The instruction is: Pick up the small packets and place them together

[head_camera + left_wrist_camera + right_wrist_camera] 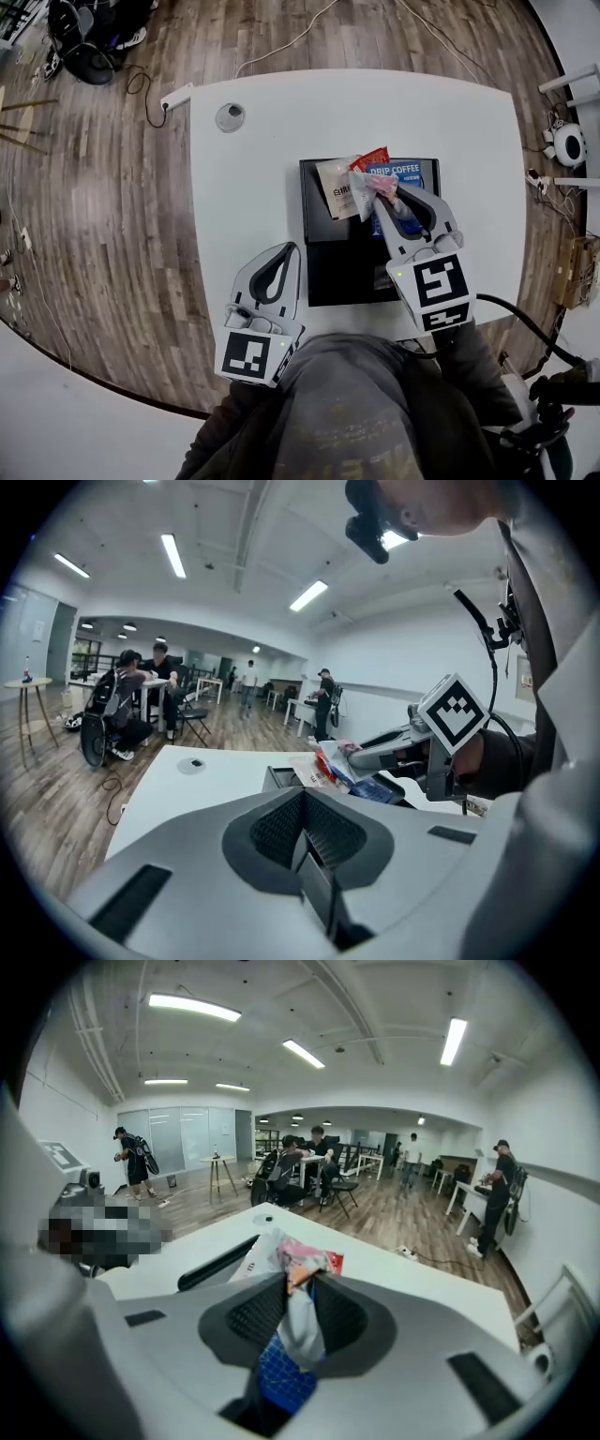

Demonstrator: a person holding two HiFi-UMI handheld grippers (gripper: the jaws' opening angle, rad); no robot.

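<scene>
On the white table (253, 187) lies a black tray (342, 267). At its far end is a heap of small packets: a blue drip coffee packet (405, 171), a red one (373, 157) and a pale one (335, 190). My right gripper (390, 191) hangs over this heap, shut on a white and pink packet (371, 193). In the right gripper view that packet (298, 1321) is pinched between the jaws of the right gripper (300, 1283), with blue print below it. My left gripper (282, 256) is shut and empty, over the table's near edge left of the tray; its own view shows the tips (305, 850) meeting.
A round cable grommet (231, 116) sits at the table's far left corner. A power strip (176, 96) and cords lie on the wooden floor beyond. People, chairs and other tables stand far back in the room (141, 705).
</scene>
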